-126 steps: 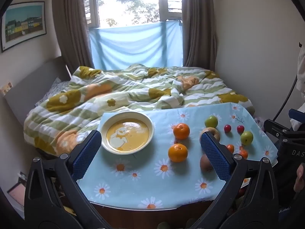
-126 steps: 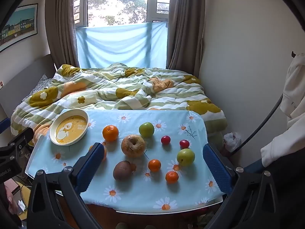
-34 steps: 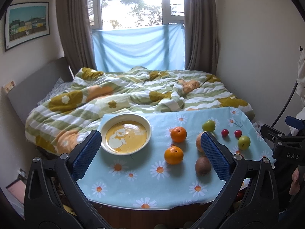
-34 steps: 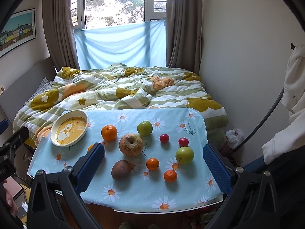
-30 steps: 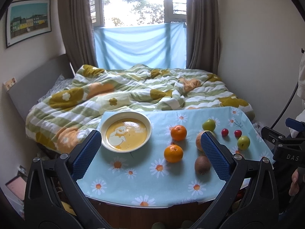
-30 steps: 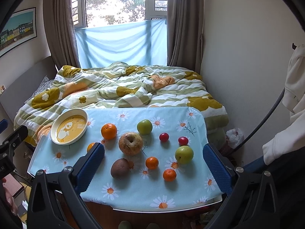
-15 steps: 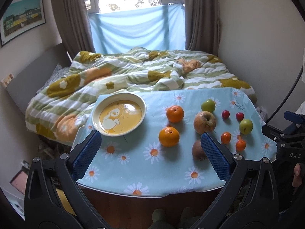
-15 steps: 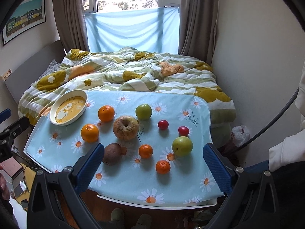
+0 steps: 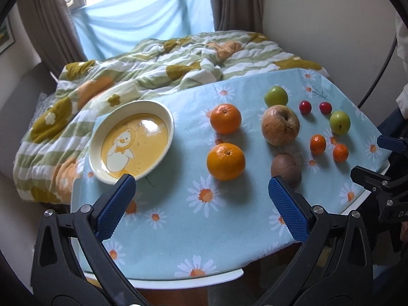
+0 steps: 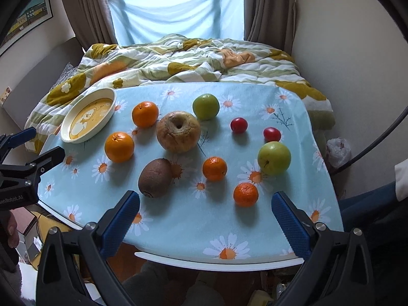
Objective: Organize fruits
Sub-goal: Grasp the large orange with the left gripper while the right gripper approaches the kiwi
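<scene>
Fruit lies spread on a table under a light-blue daisy cloth (image 9: 178, 211) (image 10: 183, 211). A cream bowl (image 9: 102, 140) (image 10: 66, 127) with a yellow duck picture stands empty at the left. To its right are two oranges (image 9: 226, 161) (image 10: 119, 147), a wrinkled brown apple (image 9: 280, 125) (image 10: 178, 131), a kiwi (image 9: 285, 168) (image 10: 155, 177), two green apples (image 10: 274, 158), two small mandarins (image 10: 214, 168) and two red plums (image 10: 239, 125). My left gripper (image 9: 201, 199) hangs open over the front of the cloth, the near orange just beyond it. My right gripper (image 10: 205, 213) is open near the front edge, holding nothing.
Behind the table is a bed with a green, white and yellow flowered duvet (image 9: 158, 66) (image 10: 193, 58). A wall (image 10: 352, 51) runs close along the right side. The table's white front rim (image 10: 216, 258) shows below the cloth. A person's feet (image 10: 153, 290) stand under it.
Both grippers have come forward and tilted down towards the table, so the fruit looks larger and closer. Both stayed open. No fruit has moved.
</scene>
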